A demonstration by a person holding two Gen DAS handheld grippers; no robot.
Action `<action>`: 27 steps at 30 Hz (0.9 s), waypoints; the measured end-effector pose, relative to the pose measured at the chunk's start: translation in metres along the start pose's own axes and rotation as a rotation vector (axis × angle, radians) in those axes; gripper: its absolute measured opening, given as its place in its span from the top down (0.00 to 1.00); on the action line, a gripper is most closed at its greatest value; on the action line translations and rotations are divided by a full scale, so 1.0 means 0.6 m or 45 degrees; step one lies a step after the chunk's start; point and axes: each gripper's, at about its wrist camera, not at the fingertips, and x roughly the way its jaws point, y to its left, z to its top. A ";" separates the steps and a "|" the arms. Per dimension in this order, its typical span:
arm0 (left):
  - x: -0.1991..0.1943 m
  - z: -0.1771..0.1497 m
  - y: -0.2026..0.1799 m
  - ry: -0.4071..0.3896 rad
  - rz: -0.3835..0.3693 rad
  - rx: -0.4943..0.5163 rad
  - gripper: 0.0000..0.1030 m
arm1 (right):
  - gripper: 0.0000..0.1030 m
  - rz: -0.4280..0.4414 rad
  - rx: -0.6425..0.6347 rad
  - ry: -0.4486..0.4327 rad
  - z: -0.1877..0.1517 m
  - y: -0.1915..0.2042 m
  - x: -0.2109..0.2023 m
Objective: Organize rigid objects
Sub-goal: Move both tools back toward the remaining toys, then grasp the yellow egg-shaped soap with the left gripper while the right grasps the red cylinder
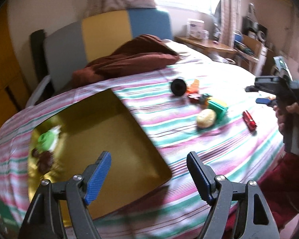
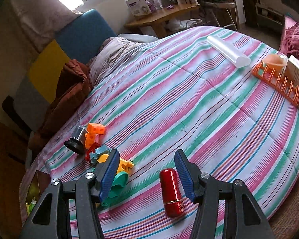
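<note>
Gaping empty, left gripper point(image 1: 149, 159) sees gold tray point(image 1: 117, 127); right gripper point(image 2: 146, 163) open beside red cylinder point(image 2: 171, 191).

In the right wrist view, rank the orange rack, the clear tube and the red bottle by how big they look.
1. orange rack
2. clear tube
3. red bottle
The tube and the bottle look close in size, and the bottle lies nearest the camera, so that ranking is unsure.

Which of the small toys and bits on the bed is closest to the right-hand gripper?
The red cylinder, lying alone on the striped bedspread between the right gripper's open blue fingers. The other pieces sit clustered off to the left.
</note>
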 end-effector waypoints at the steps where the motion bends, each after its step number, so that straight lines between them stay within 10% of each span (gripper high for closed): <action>1: 0.008 0.006 -0.011 0.010 -0.013 0.015 0.25 | 0.44 0.003 0.005 0.007 0.001 -0.001 0.002; 27: 0.285 0.129 -0.211 0.278 -0.134 0.454 0.28 | 0.43 0.120 0.040 0.129 -0.002 0.001 0.027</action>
